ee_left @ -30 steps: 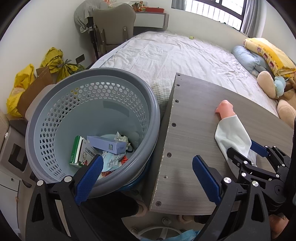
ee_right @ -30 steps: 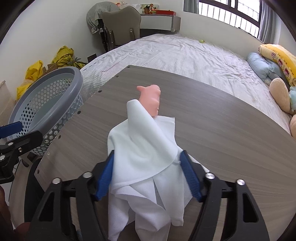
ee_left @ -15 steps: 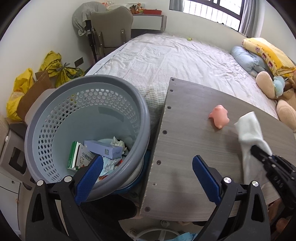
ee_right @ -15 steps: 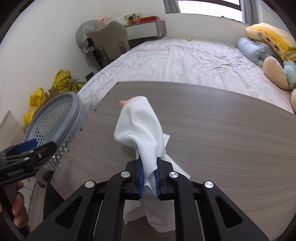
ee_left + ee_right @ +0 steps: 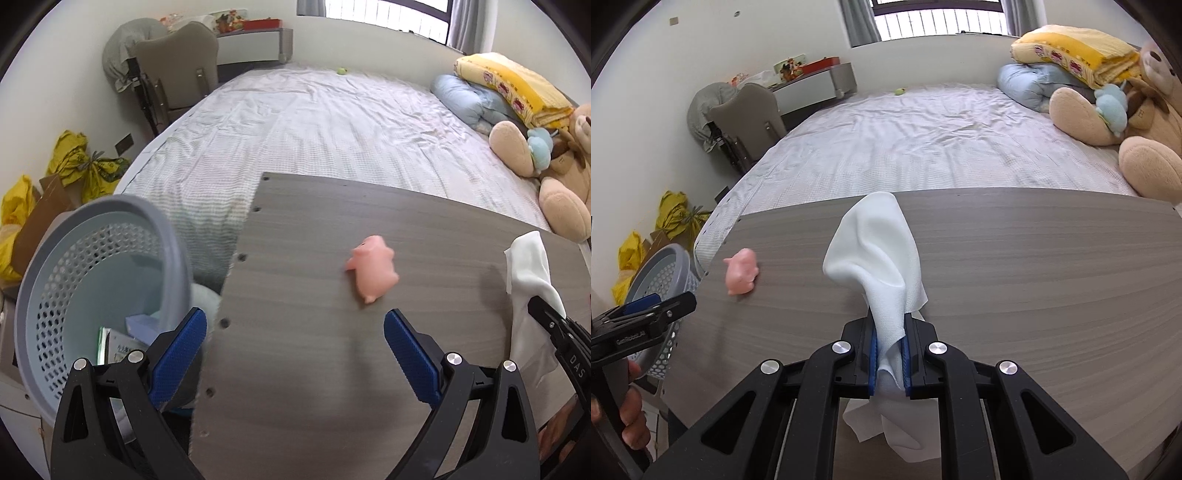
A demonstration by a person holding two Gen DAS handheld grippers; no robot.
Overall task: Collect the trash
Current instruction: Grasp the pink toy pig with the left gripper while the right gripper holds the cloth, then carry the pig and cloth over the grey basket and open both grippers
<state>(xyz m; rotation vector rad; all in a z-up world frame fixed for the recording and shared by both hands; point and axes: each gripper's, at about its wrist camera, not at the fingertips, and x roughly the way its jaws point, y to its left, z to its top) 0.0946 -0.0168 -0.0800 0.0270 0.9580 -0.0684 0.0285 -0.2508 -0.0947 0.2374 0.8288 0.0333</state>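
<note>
Your right gripper (image 5: 886,347) is clamped on a white tissue (image 5: 877,258), its blue pads pressed flat against the fabric; the tissue stands up at frame centre above the grey wood-grain table (image 5: 1034,280). Your left gripper (image 5: 293,350) is spread wide and holds nothing, positioned over the table's left edge. A pink pig toy (image 5: 371,271) lies on the table, centre right in the left view. The grey perforated basket (image 5: 88,266) sits lower left, beside the table, with boxes inside.
</note>
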